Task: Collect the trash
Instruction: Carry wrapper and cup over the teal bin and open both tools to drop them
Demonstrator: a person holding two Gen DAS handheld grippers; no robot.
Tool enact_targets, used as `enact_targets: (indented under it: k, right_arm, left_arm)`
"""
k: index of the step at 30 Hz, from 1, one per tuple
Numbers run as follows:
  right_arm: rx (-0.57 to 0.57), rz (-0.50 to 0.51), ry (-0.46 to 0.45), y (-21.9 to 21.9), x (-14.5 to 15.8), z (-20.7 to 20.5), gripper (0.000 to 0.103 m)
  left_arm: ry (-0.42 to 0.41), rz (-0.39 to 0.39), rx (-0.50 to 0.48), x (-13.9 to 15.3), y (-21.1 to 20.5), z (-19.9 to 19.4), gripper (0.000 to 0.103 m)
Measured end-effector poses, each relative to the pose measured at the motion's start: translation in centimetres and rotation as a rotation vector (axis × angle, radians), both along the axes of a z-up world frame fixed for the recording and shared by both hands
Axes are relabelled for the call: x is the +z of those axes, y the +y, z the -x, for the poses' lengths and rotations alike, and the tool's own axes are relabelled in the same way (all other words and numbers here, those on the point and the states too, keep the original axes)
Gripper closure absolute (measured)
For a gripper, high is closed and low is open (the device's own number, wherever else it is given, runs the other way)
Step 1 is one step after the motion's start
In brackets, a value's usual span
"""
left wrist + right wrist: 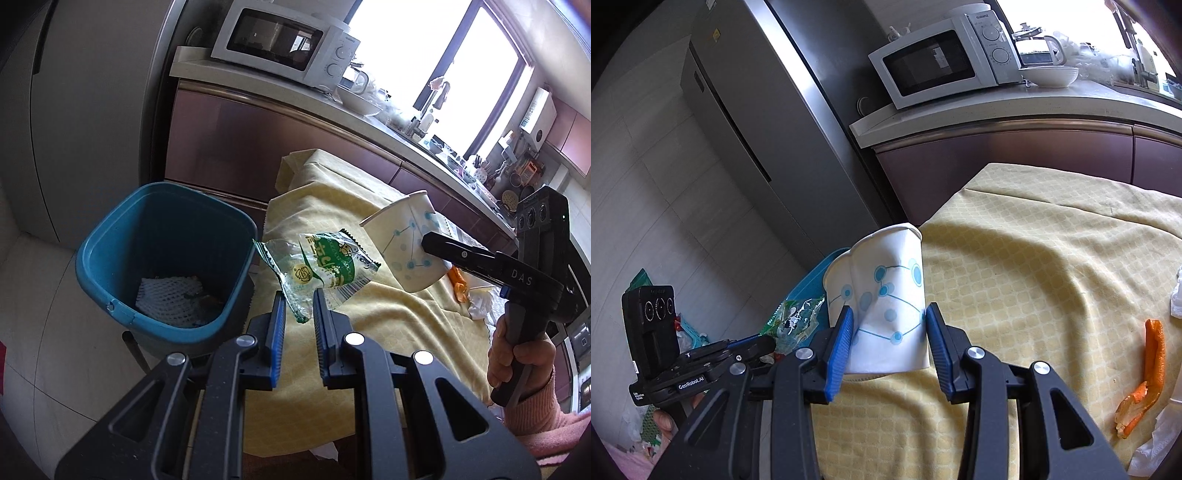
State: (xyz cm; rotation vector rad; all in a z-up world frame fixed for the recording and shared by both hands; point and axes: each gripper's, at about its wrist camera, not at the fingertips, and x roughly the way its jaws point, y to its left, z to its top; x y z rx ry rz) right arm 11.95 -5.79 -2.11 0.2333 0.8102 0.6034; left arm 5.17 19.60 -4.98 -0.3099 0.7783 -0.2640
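A: Status of both tools?

B: The left gripper (299, 306) is pinching the corner of a green snack wrapper (321, 267), which is hanging in the air just beside the rim of the blue bin (110, 306). The right gripper (888, 332) is squeezing a dented paper cup (886, 295) and holding it clear above the yellow tablecloth (1034, 258).

A: Failure modes?

B: The wrapper is being held by a thin edge only, so it is probably at risk of slipping out and falling short of the bin. The cup wall is already buckling, so more pressure is likely to crush it loose.

A: Clearance?

B: The bin mouth is standing open, with white foam netting (170, 299) at the bottom. Orange peel (1154, 354) is lying on the cloth, well apart from both tools.
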Motion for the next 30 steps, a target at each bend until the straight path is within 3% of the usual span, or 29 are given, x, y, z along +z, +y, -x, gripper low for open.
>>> enact_targets:
  k: [30]
  right_arm:
    - [0.107,0.008,0.006,5.7,-0.4,-1.7,0.064]
  left_arm:
    - [0.013,-0.039,0.113,-0.6,3.9,-0.3,0.088]
